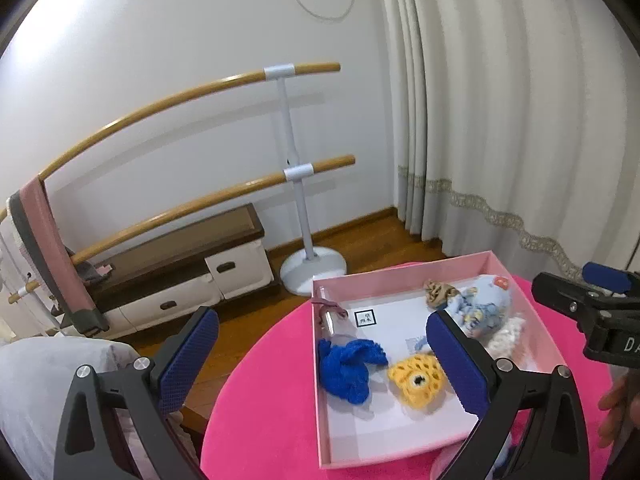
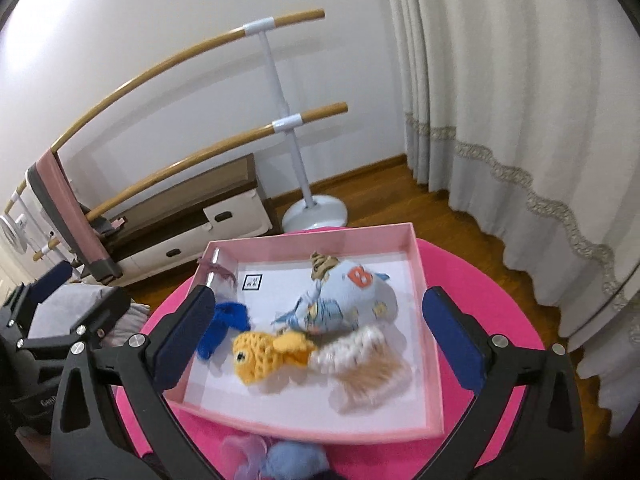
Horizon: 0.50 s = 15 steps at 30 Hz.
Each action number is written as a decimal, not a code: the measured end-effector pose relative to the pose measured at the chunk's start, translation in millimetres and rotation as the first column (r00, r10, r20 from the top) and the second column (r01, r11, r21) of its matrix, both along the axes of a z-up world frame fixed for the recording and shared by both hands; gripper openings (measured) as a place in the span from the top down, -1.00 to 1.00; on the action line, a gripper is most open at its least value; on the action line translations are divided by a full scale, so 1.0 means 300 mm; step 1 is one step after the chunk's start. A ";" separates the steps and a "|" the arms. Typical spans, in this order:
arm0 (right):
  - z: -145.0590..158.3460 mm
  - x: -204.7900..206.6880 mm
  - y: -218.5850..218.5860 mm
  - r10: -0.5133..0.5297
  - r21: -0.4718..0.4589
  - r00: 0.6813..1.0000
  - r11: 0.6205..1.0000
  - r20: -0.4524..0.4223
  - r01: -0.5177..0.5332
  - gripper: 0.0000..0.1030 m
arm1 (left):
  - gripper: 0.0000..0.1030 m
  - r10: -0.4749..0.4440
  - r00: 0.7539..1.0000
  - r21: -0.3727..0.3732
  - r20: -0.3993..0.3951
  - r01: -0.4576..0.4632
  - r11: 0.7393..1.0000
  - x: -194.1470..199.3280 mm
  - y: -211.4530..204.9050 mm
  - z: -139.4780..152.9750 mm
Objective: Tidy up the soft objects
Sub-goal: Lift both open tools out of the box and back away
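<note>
**Both jaws wide over a pink box of soft toys**

A shallow pink box [image 2: 424, 276] sits on a round tabletop [image 1: 264, 392] covered in bright pink cloth. Inside it lie the soft things: a blue knitted piece [image 1: 348, 368] near the left wall, a yellow crocheted toy [image 2: 268, 354] with a dark eye just beside it, a pale blue plush [image 2: 352, 292] with an orange patch toward the back, and a small brown striped bundle [image 2: 322, 264] touching the plush at the far side. A white fluffy piece [image 2: 352, 350] lies against the yellow toy, and below it is a tan, blurred shape I cannot make out well.

The left gripper [image 1: 320, 350] hangs above the box's left half with its jaws spread wide, nothing between them. The right gripper [image 2: 316, 336] hangs over the middle of the box, jaws likewise fully apart and clear of the toys.

More soft items, lilac and light blue [image 2: 292, 458], sit on the tabletop just outside the box's near wall.
</note>
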State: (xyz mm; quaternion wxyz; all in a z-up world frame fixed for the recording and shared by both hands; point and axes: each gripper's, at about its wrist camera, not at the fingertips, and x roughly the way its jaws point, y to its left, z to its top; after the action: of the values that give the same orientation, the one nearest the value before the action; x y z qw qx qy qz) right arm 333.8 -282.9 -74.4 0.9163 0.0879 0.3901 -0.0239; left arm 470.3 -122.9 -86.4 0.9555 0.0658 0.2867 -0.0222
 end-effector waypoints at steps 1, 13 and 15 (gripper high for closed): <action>0.011 -0.029 0.008 -0.002 -0.007 1.000 1.000 0.012 0.002 -1.00 | -1.00 0.001 1.000 -0.008 0.010 -0.001 1.000 -0.053 0.006 0.005; 0.144 -0.304 0.123 0.002 -0.093 0.991 0.996 0.135 0.011 -1.00 | -1.00 0.018 0.997 -0.074 0.079 -0.012 0.997 -0.457 0.145 0.054; 0.154 -0.346 0.133 0.000 -0.090 0.989 0.996 0.146 0.013 -1.00 | -1.00 0.029 0.996 -0.076 0.090 -0.022 0.997 -0.516 0.162 0.058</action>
State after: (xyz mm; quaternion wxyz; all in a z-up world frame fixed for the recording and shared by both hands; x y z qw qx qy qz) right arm 230.0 -242.9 -28.2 0.9453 0.0488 0.3201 -0.0383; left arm 315.6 -74.3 -68.9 0.9696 0.0271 0.2427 -0.0178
